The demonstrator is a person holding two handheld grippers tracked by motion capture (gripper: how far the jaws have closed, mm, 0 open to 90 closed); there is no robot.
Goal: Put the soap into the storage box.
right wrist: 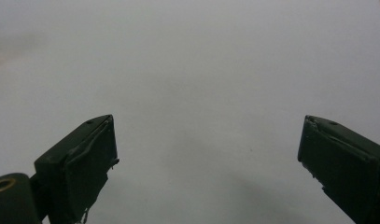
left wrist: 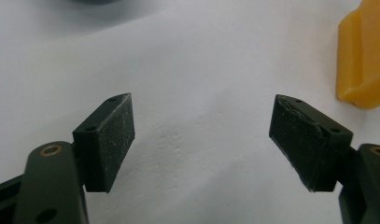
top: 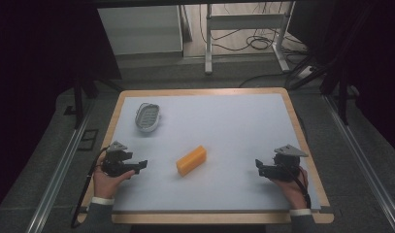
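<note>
An orange-yellow block (top: 191, 160) lies flat near the middle of the white table mat (top: 224, 126). A small grey slotted dish (top: 147, 116) sits at the back left. My left gripper (top: 142, 165), held in a hand at the front left, points right toward the block and stands open with nothing between its jaws. In the left gripper view the open left gripper (left wrist: 201, 128) hovers over bare mat, with the block (left wrist: 362, 60) at the upper right. My right gripper (top: 258, 167), at the front right, points left and is open. The right gripper (right wrist: 208, 149) is wide apart over bare mat.
The mat lies on a wooden-edged table (top: 302, 131). Dark floor and metal rails (top: 365, 160) run along both sides. A white frame stand and cables (top: 248, 34) are beyond the far edge.
</note>
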